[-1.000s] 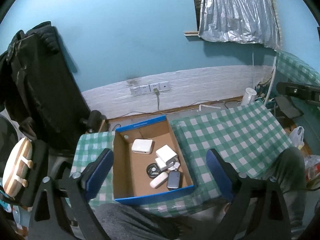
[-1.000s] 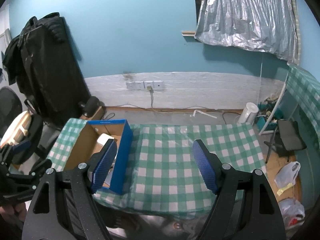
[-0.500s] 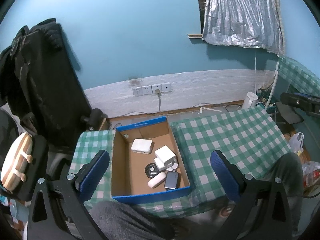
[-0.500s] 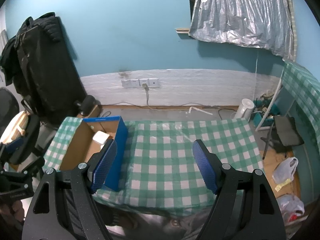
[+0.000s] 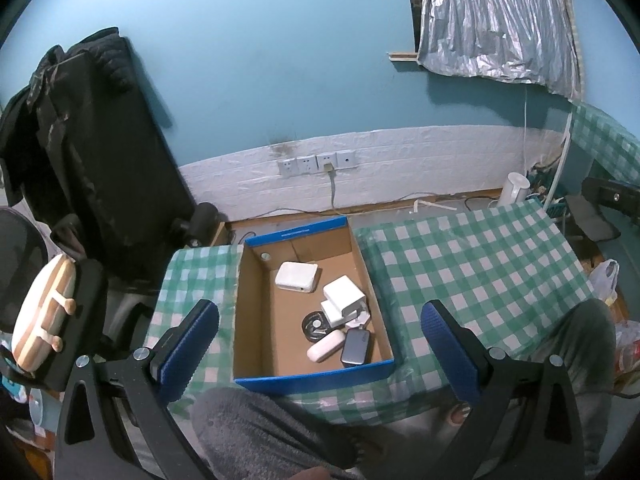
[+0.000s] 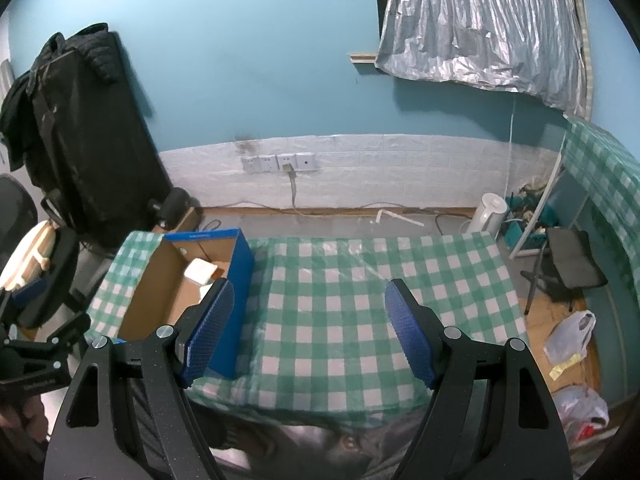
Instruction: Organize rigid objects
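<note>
A blue cardboard box (image 5: 256, 304) sits on the left part of a green checked table (image 5: 472, 264). Inside lie a flat white box (image 5: 297, 277), a white charger block (image 5: 343, 300), a black round item (image 5: 314, 325), a white oval case (image 5: 325, 346) and a grey power bank (image 5: 355, 347). My left gripper (image 5: 320, 354) is open and empty, held high above the box's near end. My right gripper (image 6: 308, 334) is open and empty above the bare cloth (image 6: 360, 280), right of the box (image 6: 236, 264).
A black coat (image 5: 92, 152) hangs at the left. Wall sockets (image 5: 316, 164) with a cable are behind the table. A white kettle (image 6: 490, 218), a folding stool (image 6: 568, 268) and plastic bags (image 6: 570, 336) stand on the floor at the right. My knees are below the table edge.
Both grippers have drawn up and back from the table, so box and cloth look smaller and lower. Nothing in the box moved. Both stay open and empty.
</note>
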`<state>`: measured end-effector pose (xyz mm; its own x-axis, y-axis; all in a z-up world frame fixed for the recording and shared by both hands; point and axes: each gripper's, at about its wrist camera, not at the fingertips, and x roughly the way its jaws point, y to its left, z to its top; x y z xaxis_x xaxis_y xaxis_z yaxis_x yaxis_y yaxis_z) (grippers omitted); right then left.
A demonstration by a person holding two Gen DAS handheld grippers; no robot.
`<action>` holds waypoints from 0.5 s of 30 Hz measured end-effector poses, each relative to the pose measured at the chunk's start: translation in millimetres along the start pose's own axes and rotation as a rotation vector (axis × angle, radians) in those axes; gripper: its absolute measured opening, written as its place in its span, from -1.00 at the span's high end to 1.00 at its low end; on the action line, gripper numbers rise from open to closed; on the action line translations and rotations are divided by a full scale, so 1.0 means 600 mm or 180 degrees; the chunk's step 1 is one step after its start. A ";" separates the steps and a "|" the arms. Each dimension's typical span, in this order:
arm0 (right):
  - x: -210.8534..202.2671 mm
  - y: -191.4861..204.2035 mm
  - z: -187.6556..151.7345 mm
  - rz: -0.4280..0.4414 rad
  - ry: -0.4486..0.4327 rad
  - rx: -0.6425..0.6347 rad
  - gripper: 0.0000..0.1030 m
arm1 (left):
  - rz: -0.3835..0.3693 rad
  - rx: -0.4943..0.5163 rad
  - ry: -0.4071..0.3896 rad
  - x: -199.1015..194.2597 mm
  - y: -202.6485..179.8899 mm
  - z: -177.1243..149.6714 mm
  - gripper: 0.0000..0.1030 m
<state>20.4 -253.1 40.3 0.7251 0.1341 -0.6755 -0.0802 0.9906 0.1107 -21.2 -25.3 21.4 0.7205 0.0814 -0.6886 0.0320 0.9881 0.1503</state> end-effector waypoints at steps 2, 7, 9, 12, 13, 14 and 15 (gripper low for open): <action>-0.001 -0.001 -0.002 -0.0009 0.0004 -0.0005 -0.51 | 0.0004 0.0023 0.0007 0.000 -0.001 0.000 -0.98; -0.002 -0.002 -0.006 -0.0012 0.0022 0.0004 -0.51 | -0.0013 0.0051 0.0019 0.002 -0.006 -0.002 -0.98; -0.004 -0.003 -0.006 -0.0013 0.0026 0.0003 -0.51 | 0.0000 0.0067 0.0013 0.002 -0.006 -0.002 -0.98; -0.003 -0.002 -0.007 -0.0016 0.0022 0.0010 -0.51 | 0.0000 0.0069 0.0014 0.002 -0.007 -0.003 -0.98; -0.003 -0.003 -0.008 -0.0014 0.0018 0.0011 -0.51 | -0.0004 0.0067 0.0015 0.002 -0.007 -0.003 -0.98; -0.005 -0.003 -0.009 -0.0012 0.0018 0.0012 -0.51 | -0.0007 0.0068 0.0018 0.002 -0.007 -0.003 -0.98; -0.003 -0.002 -0.007 -0.0017 0.0021 0.0005 -0.51 | -0.0002 0.0060 0.0013 0.002 -0.007 -0.003 -0.98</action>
<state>16.4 -254.7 38.4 0.7209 0.1290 -0.6809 -0.0751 0.9913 0.1083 -21.8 -29.0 18.8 0.7176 0.0813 -0.6917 0.0456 0.9855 0.1631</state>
